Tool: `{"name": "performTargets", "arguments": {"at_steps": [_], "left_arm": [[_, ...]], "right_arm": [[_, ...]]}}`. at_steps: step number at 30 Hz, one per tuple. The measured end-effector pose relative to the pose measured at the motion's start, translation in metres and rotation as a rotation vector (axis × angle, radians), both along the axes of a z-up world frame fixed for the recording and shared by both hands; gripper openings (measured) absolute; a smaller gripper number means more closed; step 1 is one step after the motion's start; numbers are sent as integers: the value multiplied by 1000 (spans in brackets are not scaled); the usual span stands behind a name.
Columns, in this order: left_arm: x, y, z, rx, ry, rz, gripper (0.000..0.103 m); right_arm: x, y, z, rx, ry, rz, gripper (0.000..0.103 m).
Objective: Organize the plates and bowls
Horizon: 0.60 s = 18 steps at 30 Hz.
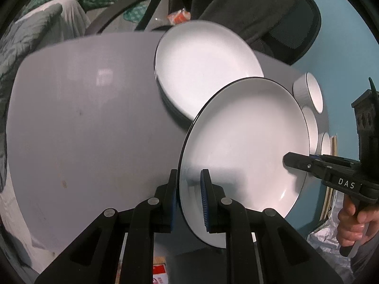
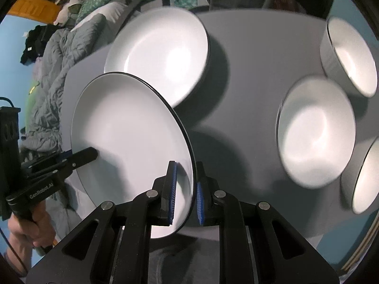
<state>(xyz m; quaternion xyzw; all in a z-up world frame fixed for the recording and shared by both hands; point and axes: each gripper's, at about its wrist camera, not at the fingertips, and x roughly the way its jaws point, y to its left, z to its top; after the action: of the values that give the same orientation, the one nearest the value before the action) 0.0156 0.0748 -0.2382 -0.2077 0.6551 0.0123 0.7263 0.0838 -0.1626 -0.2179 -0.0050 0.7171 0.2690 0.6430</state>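
- Both grippers hold one white round ceramic plate with a thin black rim (image 1: 246,142), lifted off the grey round tabletop (image 1: 83,123) and tilted.
- Left gripper (image 1: 188,196): jaws nearly closed, blue ribbed pads (image 1: 204,201) clamped on the plate's near edge, one pad on each face.
- Right gripper (image 2: 185,193): jaws narrow, straddling the opposite edge. The inner pad touches the white face; a thin gap shows at the outer pad, so I judge the grip light.
- Ahead of the left gripper and beyond the held plate sits a stack of matching white plates (image 1: 206,66) on the table.
- Ahead-right of the right gripper: three white black-rimmed bowls (image 2: 315,130), separate, not nested.
- Progress, my judgement: plate stack partly built and this plate appears bound for it; bowls not yet grouped. Roughly mid-task.
- Legible text: "DAS" on the right gripper's body, left wrist view; "GenRobot.AI" on the left gripper's body, right wrist view. No other text readable.
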Motion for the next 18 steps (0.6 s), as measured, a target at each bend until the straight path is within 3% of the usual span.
{"name": "performTargets", "arguments": {"at_steps": [7, 18], "left_arm": [[34, 18, 5, 35, -17, 18, 18], [87, 29, -20, 96, 23, 54, 20]], "right_arm": [[35, 29, 1, -1, -34, 21, 15], [78, 65, -15, -17, -32, 44, 15]]}}
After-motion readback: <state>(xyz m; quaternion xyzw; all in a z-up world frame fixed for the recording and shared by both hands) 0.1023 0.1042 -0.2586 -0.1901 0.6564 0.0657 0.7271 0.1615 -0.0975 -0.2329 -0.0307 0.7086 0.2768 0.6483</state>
